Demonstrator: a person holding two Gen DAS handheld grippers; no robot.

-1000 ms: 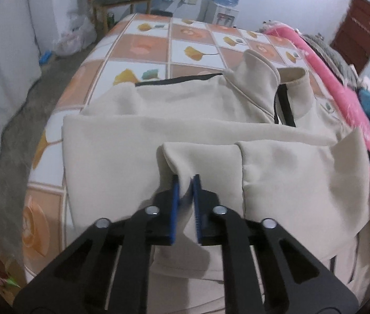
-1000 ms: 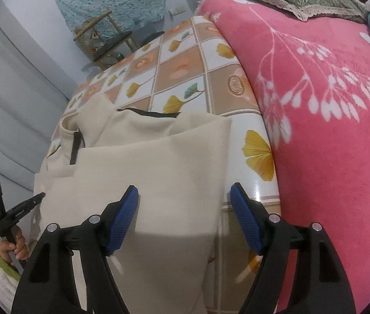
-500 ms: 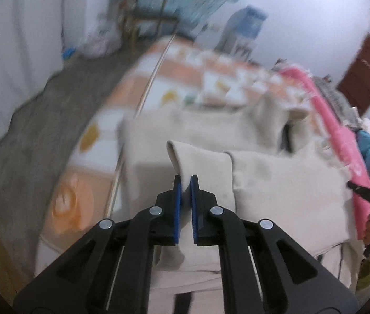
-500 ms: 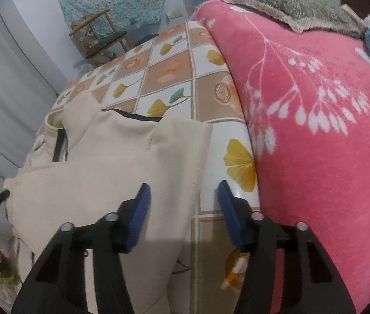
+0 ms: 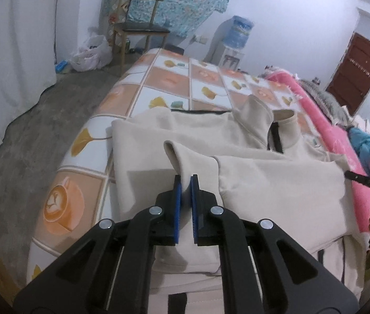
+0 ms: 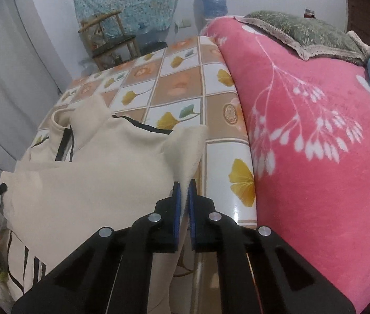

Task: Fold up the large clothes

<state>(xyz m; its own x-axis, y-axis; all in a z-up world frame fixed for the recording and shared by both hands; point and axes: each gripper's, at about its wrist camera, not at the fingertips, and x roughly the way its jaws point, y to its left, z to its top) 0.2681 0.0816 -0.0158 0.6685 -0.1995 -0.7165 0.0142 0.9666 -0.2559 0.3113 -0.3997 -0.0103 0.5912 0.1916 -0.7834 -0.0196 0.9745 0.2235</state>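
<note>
A pale-walled room with a bare concrete floor (image 5: 28, 136) holds a bed whose tiled-pattern cover (image 5: 174, 81) shows orange squares, leaves and a coffee cup. White curtains (image 5: 15, 39) hang on one side, and a brown door (image 5: 354, 73) stands in the far corner. A patterned blue cloth (image 5: 174, 2) hangs on the back wall behind a wooden chair (image 5: 140, 26), with a water dispenser (image 5: 234, 44) beside it and a plastic bag (image 5: 90, 55) on the floor. A pink floral blanket (image 6: 315, 136) lies along the bed's edge, topped by a green pillow (image 6: 300, 31).

The cream jacket (image 5: 263, 172) lies spread across the near end of the cover, collar up, black zipper showing, its lower part hanging over the bed's edge. The left gripper (image 5: 186, 183) has its blue pads pressed together on a raised fold of the jacket's sleeve. The right gripper (image 6: 181, 188) is likewise pinched onto a lifted corner of the jacket (image 6: 101, 172), close to the pink blanket.
</note>
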